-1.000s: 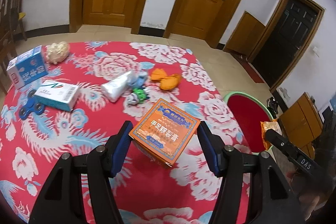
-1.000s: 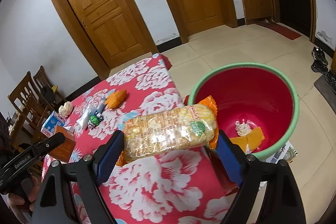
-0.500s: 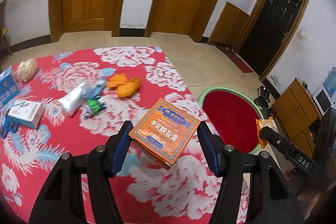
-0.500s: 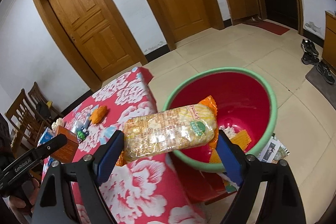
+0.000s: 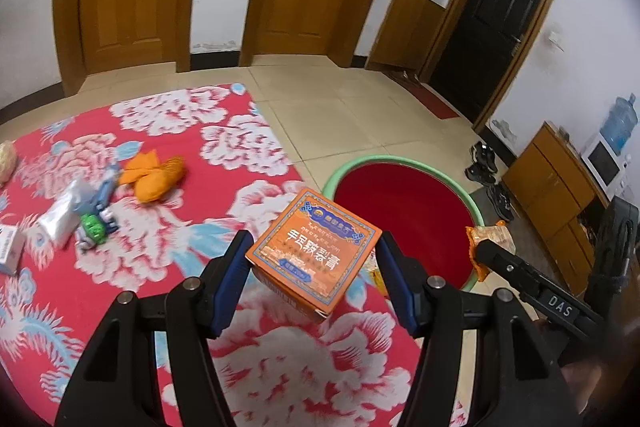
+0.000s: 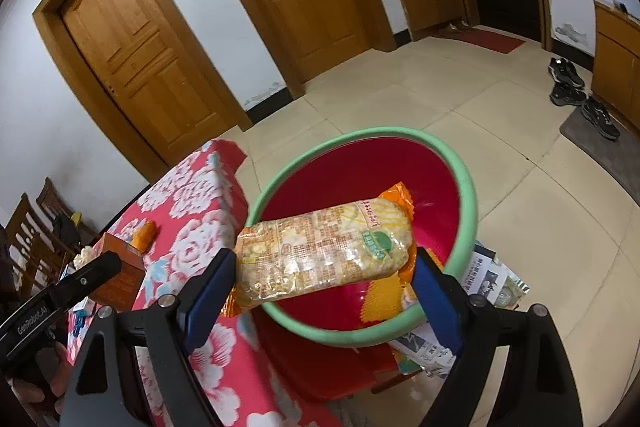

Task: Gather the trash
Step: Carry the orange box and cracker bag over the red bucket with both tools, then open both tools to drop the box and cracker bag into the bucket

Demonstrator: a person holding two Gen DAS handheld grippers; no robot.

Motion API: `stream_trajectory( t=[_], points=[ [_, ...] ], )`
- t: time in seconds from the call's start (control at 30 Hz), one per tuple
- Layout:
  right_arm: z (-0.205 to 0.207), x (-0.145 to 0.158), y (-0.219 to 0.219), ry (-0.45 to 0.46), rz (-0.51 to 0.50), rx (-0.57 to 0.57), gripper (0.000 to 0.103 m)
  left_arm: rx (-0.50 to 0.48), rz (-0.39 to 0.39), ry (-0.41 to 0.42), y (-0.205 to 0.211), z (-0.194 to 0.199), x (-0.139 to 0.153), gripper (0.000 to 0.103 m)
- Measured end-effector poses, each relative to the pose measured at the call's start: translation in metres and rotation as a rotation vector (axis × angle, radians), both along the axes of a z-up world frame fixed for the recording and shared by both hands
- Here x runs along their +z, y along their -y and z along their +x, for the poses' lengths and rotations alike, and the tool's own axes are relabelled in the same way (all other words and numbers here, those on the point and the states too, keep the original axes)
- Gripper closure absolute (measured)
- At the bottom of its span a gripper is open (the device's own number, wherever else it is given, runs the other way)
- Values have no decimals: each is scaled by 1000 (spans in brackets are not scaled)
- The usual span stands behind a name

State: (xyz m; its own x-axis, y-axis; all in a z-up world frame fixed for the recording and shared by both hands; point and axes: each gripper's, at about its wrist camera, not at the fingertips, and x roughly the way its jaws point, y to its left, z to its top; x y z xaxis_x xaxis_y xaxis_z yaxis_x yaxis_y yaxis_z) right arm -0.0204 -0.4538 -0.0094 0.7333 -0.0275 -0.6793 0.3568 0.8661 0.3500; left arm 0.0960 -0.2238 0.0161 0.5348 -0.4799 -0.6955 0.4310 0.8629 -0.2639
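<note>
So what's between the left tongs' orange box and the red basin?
In the left wrist view, only a strip of flowered tablecloth and the table edge lie between the orange box and the red basin; no other trash there.

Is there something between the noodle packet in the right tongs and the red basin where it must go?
Nothing visible. The noodle packet, clamped in the right tongs, hangs over the near rim of the red basin, whose mouth is open below it, with only earlier trash inside.
</note>
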Motion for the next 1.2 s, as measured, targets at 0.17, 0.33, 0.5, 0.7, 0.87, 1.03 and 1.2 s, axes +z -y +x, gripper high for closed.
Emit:
stream_trajectory(
  t=[0.17,0.33,0.5,0.7,0.87,1.03,1.2],
  points=[
    [5,-13,15,-27,4,-22,15,-40,13,-6,21,3,-7,40],
    [13,-24,23,-49,13,-29,14,-69,25,-12,37,7,-15,40],
    [19,-29,27,-63,21,-25,12,-90,31,-31,50,13,-24,40],
    [17,-30,37,-41,34,-56,0,-117,40,-35,63,16,-32,40],
    [13,-29,44,-30,31,-79,0,-141,51,-40,75,16,-36,40],
    [6,-29,53,-23,41,-108,0,-178,64,-53,94,20,-43,40],
    [-2,-29,61,-19,49,-134,0,-192,71,-48,105,18,-46,35]
  ],
)
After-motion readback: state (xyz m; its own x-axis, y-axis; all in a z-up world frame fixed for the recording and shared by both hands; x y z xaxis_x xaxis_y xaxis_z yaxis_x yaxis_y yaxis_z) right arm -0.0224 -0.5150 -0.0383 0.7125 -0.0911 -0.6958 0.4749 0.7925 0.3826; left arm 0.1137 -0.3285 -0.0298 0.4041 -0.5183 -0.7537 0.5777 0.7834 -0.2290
